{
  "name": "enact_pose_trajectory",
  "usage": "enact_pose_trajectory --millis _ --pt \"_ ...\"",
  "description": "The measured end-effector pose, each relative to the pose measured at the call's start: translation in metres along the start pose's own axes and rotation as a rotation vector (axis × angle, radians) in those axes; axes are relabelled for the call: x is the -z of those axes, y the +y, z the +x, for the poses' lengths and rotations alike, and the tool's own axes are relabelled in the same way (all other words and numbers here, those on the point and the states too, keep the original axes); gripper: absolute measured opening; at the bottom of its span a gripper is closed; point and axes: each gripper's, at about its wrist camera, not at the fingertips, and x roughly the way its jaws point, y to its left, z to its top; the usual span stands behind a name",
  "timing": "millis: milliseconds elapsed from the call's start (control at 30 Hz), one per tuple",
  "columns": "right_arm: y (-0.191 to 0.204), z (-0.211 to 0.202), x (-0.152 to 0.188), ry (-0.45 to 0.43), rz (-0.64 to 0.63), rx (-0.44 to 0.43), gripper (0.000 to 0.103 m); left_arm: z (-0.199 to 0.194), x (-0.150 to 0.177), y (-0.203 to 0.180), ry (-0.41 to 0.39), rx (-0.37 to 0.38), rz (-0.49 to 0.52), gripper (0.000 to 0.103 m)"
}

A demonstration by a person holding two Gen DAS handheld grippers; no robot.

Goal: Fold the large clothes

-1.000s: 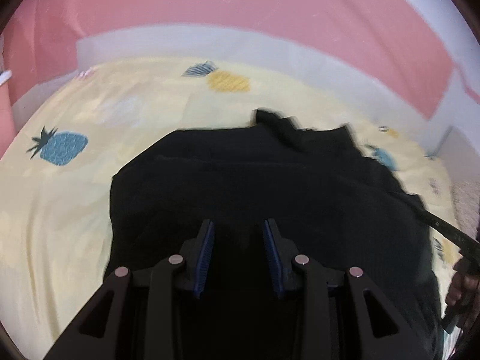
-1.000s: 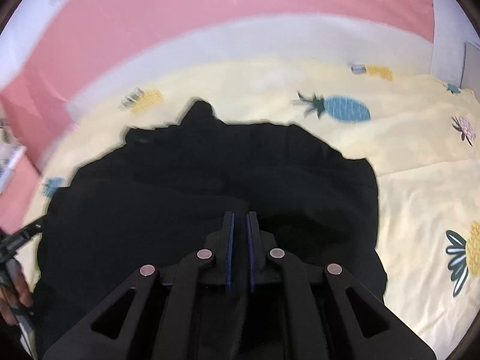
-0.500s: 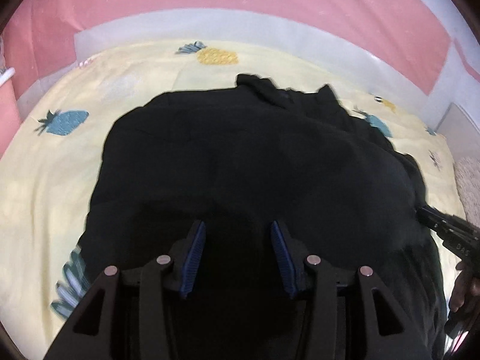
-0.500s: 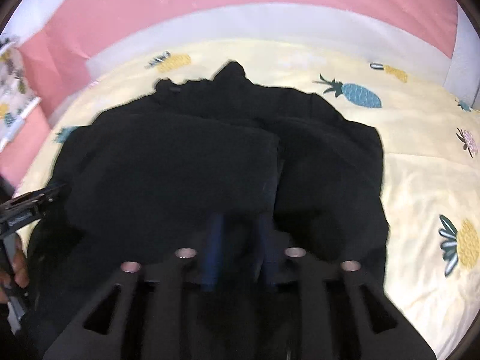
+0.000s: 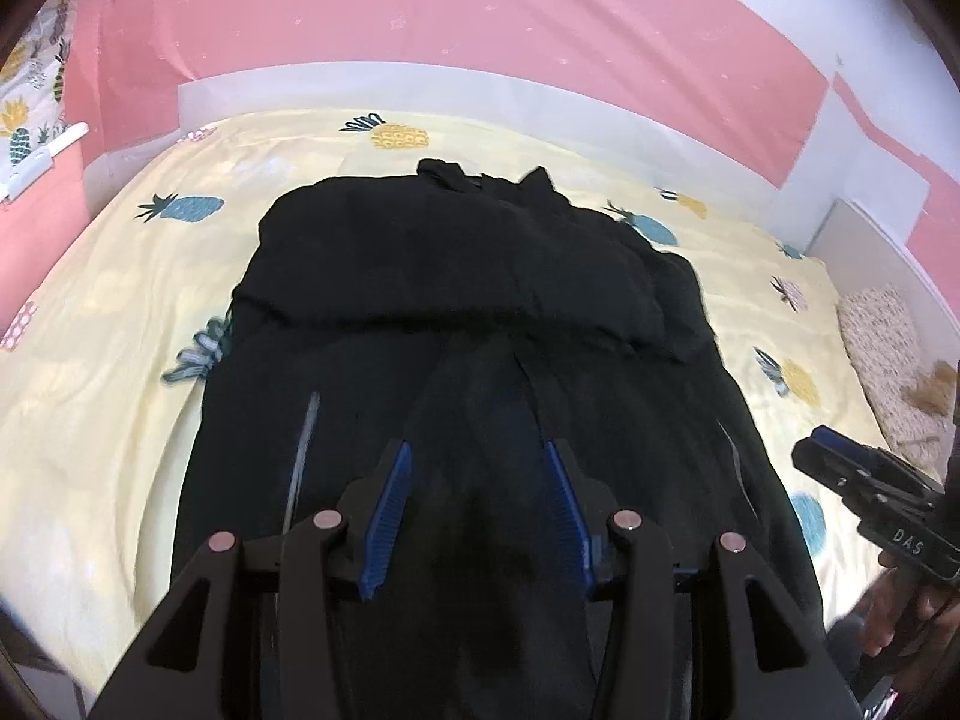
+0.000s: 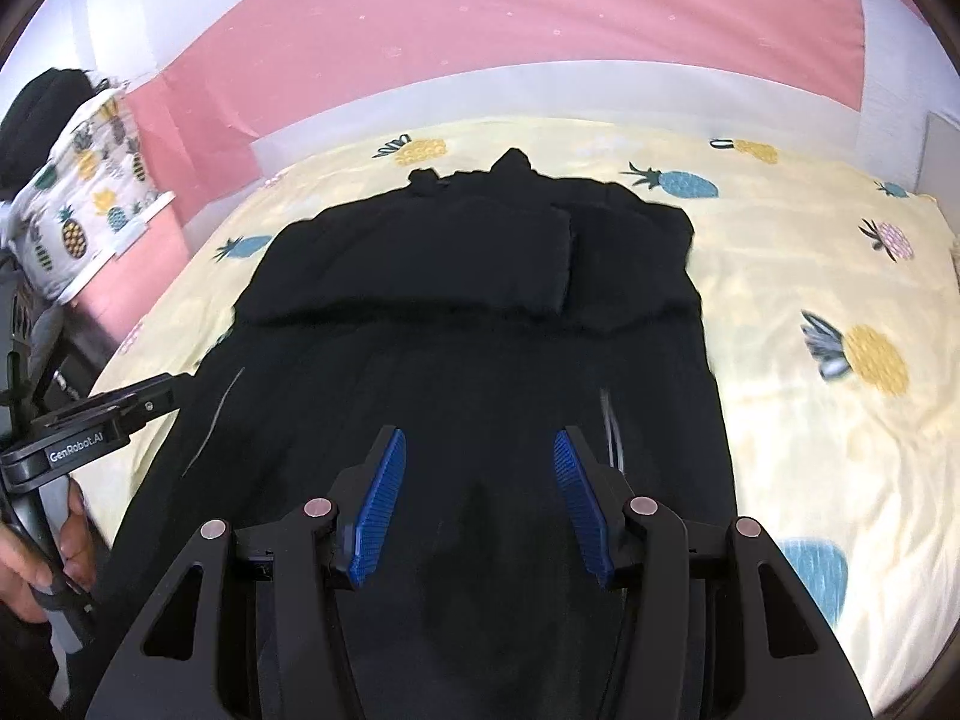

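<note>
A large black garment [image 5: 468,312] lies spread on the bed, its far part folded over into a thicker band [image 5: 456,258]; it also shows in the right wrist view [image 6: 474,312]. My left gripper [image 5: 477,450] is open and empty above the garment's near part. My right gripper [image 6: 477,438] is open and empty above the same near part. The right gripper also shows at the right edge of the left wrist view [image 5: 864,480], and the left gripper at the left edge of the right wrist view [image 6: 102,414].
The bed has a pale yellow pineapple-print sheet [image 5: 108,312]. A pink and white wall [image 5: 480,30] runs behind it. A pineapple-print pillow [image 6: 78,168] sits on a pink stand at the far left. A beige rug [image 5: 882,348] lies to the right of the bed.
The right gripper was shut on the garment and has opened, letting it go. Both grippers have drawn back toward the near side. The folded-over part now lies flat across the garment's far part.
</note>
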Motion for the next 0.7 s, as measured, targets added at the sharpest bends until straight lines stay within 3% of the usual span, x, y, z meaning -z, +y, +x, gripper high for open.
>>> enact_pose_trajectory --millis 267,700 --pt "0.007 -0.047 0.050 0.004 0.023 -0.009 0.053 -0.056 0.047 -0.020 0.020 0.000 0.026 0.048" --pt "-0.001 -0.085 0.093 -0.016 0.030 0.048 0.054 -0.099 0.075 -0.028 -0.013 -0.026 0.049 0.048"
